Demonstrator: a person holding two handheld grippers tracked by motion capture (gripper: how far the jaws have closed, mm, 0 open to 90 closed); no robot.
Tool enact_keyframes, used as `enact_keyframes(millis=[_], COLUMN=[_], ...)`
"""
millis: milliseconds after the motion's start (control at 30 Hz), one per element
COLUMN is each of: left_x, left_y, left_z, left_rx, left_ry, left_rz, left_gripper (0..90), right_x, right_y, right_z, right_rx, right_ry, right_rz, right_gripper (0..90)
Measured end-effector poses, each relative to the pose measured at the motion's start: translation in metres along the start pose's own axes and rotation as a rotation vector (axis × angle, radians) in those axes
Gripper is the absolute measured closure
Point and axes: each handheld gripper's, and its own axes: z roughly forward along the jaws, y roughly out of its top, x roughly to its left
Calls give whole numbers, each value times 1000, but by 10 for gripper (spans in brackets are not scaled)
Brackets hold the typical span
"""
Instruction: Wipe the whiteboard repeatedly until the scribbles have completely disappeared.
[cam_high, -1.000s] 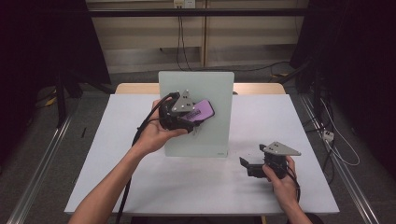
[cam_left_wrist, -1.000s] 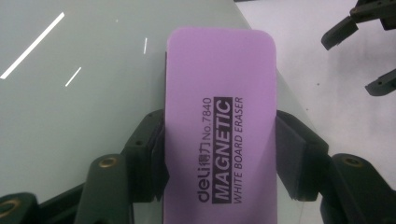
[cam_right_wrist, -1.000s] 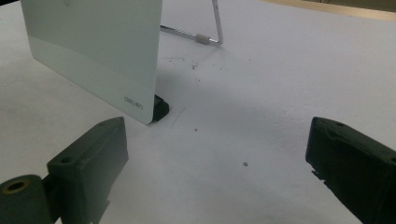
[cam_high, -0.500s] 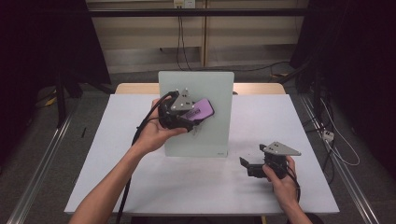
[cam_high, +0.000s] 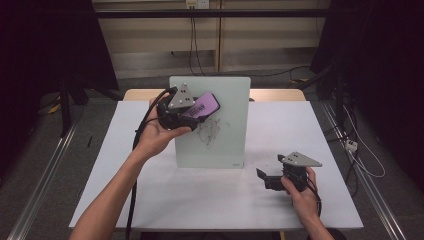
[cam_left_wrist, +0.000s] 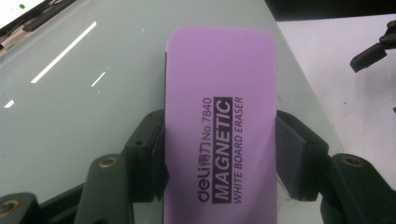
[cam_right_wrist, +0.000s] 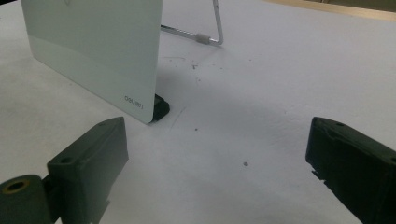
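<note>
A glossy, glass-like face is shown by the whiteboard (cam_left_wrist: 93, 93), on which ceiling lights are mirrored as bright streaks. The purple eraser (cam_left_wrist: 219, 121) is seen as smooth matt plastic with black printed lettering. The left claw (cam_left_wrist: 219, 172) is made of matt black plastic, fitted with brass-coloured inserts and dull grey pads (cam_left_wrist: 289, 158). The bench (cam_right_wrist: 280, 93) is covered by a matt white sheet, speckled with dark crumbs. A thin shiny metal wire stand (cam_right_wrist: 217, 23) is seen behind the board.
</note>
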Motion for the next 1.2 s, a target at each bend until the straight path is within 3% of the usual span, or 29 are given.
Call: enact_keyframes(millis=[433, 667, 800, 1067, 1200], left_x=[-20, -26, -22, -15, -17], left_y=[-20, -31, -28, -9, -8], left_z=[8, 8, 9, 11, 13], left_rx=[69, 97, 102, 57, 56], left_ry=[-21, -28, -48, -32, -30], left_rz=[46, 47, 36, 20, 26], left_gripper=[410, 410, 410, 410, 409], right_x=[0, 1, 0, 1, 0], right_y=[0, 0, 0, 0, 0], right_z=[0, 0, 0, 1, 0], right_rx=[1, 0, 0, 1, 1], right_ry=[-1, 1, -2, 1, 1], right_rz=[-2, -3, -4, -5, -4], right_gripper=[56, 55, 55, 55, 56])
